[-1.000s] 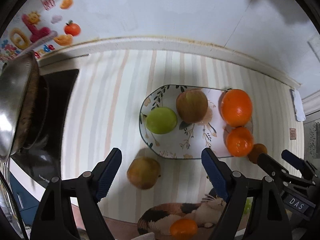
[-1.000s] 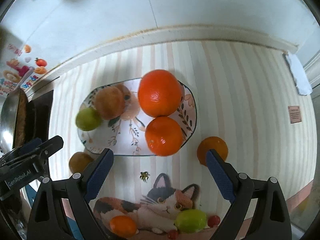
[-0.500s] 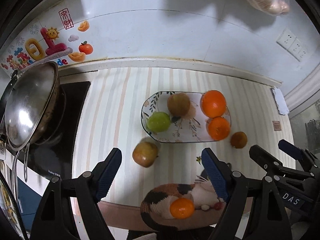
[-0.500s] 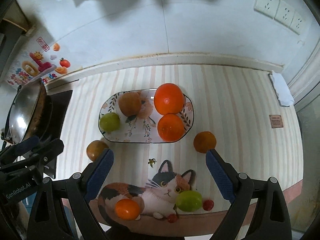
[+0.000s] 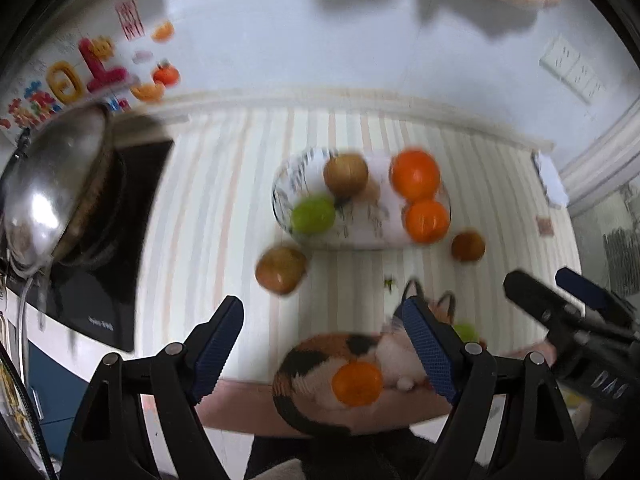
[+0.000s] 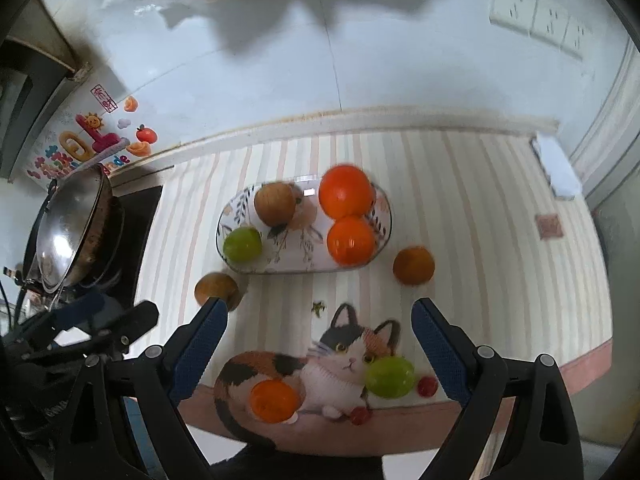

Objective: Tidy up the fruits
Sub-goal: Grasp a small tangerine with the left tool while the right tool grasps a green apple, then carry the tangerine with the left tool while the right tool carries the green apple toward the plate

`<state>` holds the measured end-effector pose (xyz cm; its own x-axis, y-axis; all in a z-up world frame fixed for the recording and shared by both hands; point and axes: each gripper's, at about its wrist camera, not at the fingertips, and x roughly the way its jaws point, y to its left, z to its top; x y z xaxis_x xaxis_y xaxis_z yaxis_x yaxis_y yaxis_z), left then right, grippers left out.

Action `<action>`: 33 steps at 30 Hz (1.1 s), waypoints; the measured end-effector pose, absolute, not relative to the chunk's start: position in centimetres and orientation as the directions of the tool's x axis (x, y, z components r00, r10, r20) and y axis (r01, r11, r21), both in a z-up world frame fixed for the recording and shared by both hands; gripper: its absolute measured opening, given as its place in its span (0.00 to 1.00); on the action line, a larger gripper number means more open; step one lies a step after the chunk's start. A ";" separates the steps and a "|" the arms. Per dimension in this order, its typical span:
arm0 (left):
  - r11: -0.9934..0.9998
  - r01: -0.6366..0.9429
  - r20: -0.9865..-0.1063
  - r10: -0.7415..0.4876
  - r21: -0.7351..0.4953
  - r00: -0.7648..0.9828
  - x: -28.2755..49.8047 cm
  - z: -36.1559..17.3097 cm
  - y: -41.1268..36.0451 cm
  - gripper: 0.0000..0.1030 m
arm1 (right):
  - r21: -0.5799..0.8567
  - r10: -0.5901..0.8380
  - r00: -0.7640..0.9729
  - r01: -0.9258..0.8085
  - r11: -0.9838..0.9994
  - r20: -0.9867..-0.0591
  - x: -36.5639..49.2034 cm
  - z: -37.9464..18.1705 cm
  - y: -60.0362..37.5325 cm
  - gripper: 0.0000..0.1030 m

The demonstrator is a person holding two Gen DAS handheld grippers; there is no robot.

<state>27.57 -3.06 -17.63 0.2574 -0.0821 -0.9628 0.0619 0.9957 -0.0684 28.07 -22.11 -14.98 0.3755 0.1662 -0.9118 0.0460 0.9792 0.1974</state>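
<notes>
Overhead: left gripper (image 5: pixel 322 344), marked "DAS" like right gripper (image 6: pixel 318 346), both spread, empty.

Left gripper (image 5: pixel 322 344): jaws stand wide apart, nothing between them; both blue ribbed pads (image 5: pixel 218 346) are bare. The black finger arms run up from the lower corners of its own view and the tool points steeply downward, held high. This view is blurred.

Right gripper (image 6: pixel 318 346): jaws likewise spread wide and empty, blue pads (image 6: pixel 438 350) unobstructed, aimed steeply downward.

Relative position: the two tools are side by side, apart and not touching. The right gripper's black fingers with a blue tip enter the right edge of the left wrist view; the left gripper appears at the lower left edge of the right wrist view. No hand or sleeve is discernible in either view.
</notes>
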 end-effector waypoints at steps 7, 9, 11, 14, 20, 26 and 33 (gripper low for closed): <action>0.989 0.105 -0.994 -0.108 -0.107 0.008 26.0 -26.3 -5.0 0.79 | 0.216 0.188 0.206 0.123 0.969 -0.960 27.4 -21.9 -25.1 0.93; 0.988 0.110 -0.993 -0.105 -0.111 -0.060 25.5 -28.8 -5.7 0.79 | 0.214 0.192 0.144 0.152 0.965 -0.971 27.1 -24.6 -26.0 0.93; 0.985 0.118 -0.985 -0.112 -0.127 -0.132 25.1 -31.3 -6.5 0.79 | 0.205 0.190 0.099 0.181 0.962 -0.977 26.8 -27.0 -26.8 0.93; 0.983 0.110 -0.969 -0.119 -0.145 -0.218 24.8 -34.4 -7.4 0.79 | 0.202 0.197 0.043 0.228 0.953 -0.979 26.3 -30.3 -28.1 0.93; 0.983 0.122 -0.964 -0.108 -0.140 -0.242 24.7 -37.4 -8.7 0.61 | 0.231 0.241 0.000 0.284 0.931 -0.970 25.9 -34.2 -29.3 0.91; 0.987 0.136 -0.982 -0.058 -0.083 -0.180 25.4 -36.5 -8.4 0.60 | 0.253 0.275 -0.042 0.279 0.926 -0.960 26.2 -36.2 -28.6 0.74; 0.995 0.057 -0.982 -0.075 -0.086 -0.171 27.0 -36.6 -6.1 0.61 | 0.245 0.264 -0.059 0.217 0.945 -0.963 25.7 -36.6 -27.3 0.64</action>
